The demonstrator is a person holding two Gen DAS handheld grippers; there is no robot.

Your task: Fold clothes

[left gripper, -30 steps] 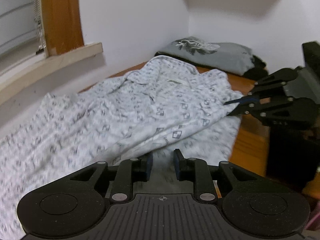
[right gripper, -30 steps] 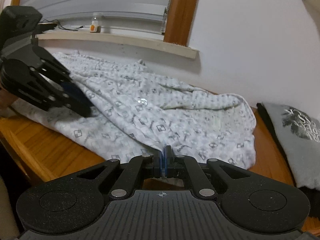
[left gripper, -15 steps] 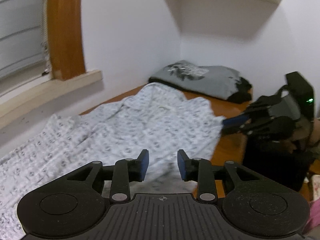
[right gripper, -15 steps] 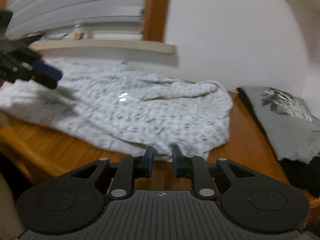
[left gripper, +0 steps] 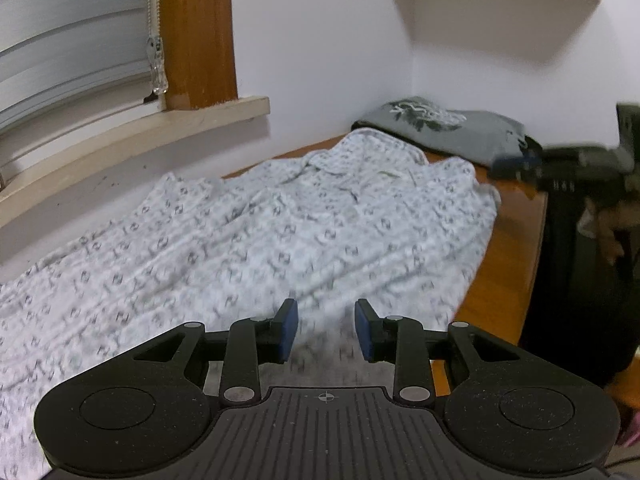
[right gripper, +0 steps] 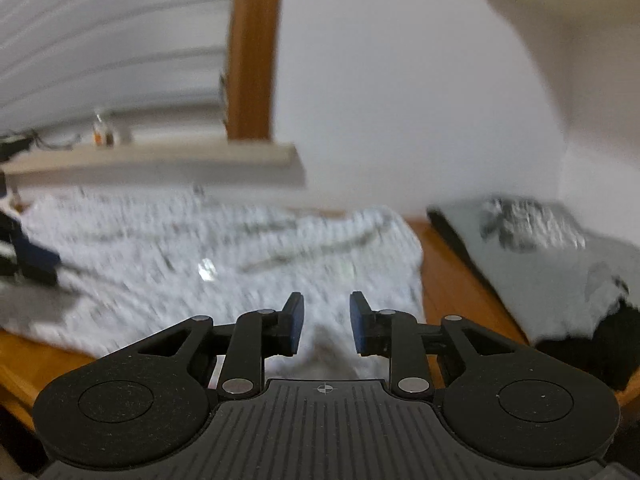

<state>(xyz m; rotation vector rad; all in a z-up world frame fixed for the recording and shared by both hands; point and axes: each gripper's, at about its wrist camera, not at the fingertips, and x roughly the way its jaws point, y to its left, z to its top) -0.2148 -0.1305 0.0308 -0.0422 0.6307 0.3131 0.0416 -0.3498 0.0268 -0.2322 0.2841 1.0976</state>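
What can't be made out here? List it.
- Shirt: left wrist view, its left part cut off by the edge; the print is smeared by blur in the right wrist view.
- Bottle on the sill: too small and blurred.
- Grey top: print unreadable through blur.

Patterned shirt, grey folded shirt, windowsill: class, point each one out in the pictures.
Patterned shirt (left gripper: pixel 280 232): left wrist view, middle of the spread cloth.
Grey folded shirt (left gripper: pixel 452 130): left wrist view, its top face beside the print.
Windowsill (left gripper: pixel 168 128): left wrist view, top of the ledge.
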